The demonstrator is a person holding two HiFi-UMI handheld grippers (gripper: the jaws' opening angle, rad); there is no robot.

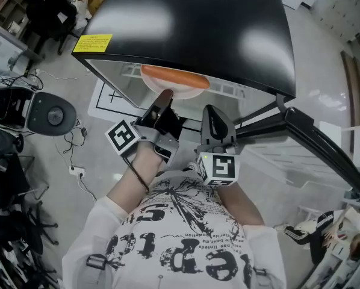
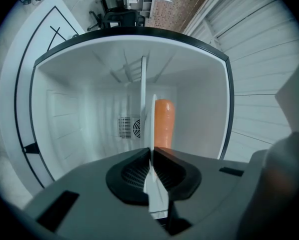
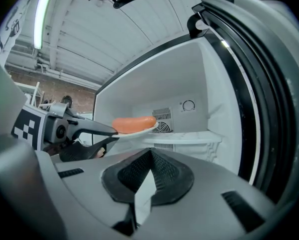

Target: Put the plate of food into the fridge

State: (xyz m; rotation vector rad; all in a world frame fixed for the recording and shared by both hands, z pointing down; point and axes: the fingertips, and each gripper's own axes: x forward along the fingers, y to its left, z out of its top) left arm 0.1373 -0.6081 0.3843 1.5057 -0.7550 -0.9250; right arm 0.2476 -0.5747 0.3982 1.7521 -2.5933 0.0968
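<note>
Orange sausage (image 1: 174,77) rides a white plate (image 1: 191,93), its near rim clamped in the left gripper (image 1: 164,98) and held level inside the open fridge (image 1: 216,29), apparently for shelving. Beside it, the right gripper (image 1: 211,114) hangs closed and empty.

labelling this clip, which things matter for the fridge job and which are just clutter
Job: plate, sausage on it, left claw shut on the plate, open fridge.
Lying about: round grey device, power strip.

Nothing legible for me.
Sticker (image 1: 93,43) at fridge (image 1: 192,23) top's left corner too small; my shirt's (image 1: 180,239) lettering unclear.
</note>
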